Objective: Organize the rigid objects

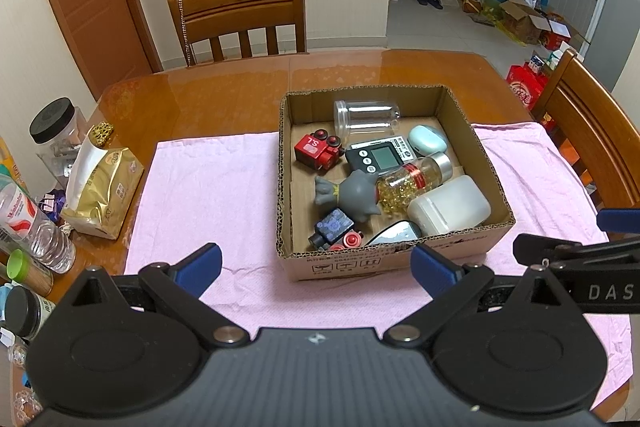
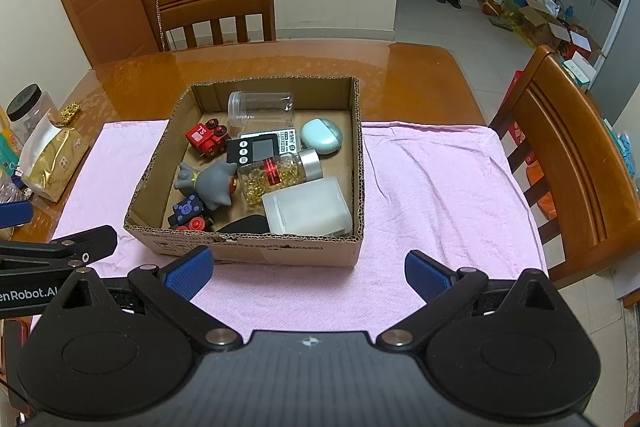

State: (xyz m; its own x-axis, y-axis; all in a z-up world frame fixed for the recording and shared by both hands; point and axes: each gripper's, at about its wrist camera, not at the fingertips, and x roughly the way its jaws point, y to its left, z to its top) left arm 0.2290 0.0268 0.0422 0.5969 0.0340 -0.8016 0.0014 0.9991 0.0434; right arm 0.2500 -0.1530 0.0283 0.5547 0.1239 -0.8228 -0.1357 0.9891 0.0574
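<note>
A glossy brown wooden table (image 1: 224, 95) fills the middle of both views, and a pink cloth (image 1: 208, 195) covers its near half. On the cloth, in the centre of the frame, stands an open brown cardboard box (image 1: 460, 119) that holds all the rigid objects. Inside, at the far wall, a clear plastic jar (image 1: 366, 117) lies on its side. Before it are a red toy train (image 1: 318, 149), a black digital timer with a grey screen (image 1: 380, 159) and a pale mint oval case (image 1: 427, 143). A glass bottle of golden capsules with a silver cap (image 1: 414, 179) lies across the middle, touching a grey rubber animal figure (image 1: 352, 193). A frosted white plastic container (image 1: 450, 209) sits in the near right corner, a dark blue toy train with red wheels (image 1: 334, 229) in the near left, and a dark flat object between them is partly hidden by the box wall.

The left gripper (image 1: 316, 265) hovers in the lower middle of its frame, blue pads spread wide, empty. The right gripper (image 2: 306, 273) hovers the same way, wide apart and empty, near the front wall of the box.

At the left edge of the frame are a gold foil bag (image 1: 102, 187), a black-lidded clear jar (image 1: 56, 129) and a water bottle (image 1: 36, 223). Wooden chairs (image 1: 240, 19) stand behind and to the right. A tiled floor with cardboard cartons (image 1: 520, 15) shows at upper right.
</note>
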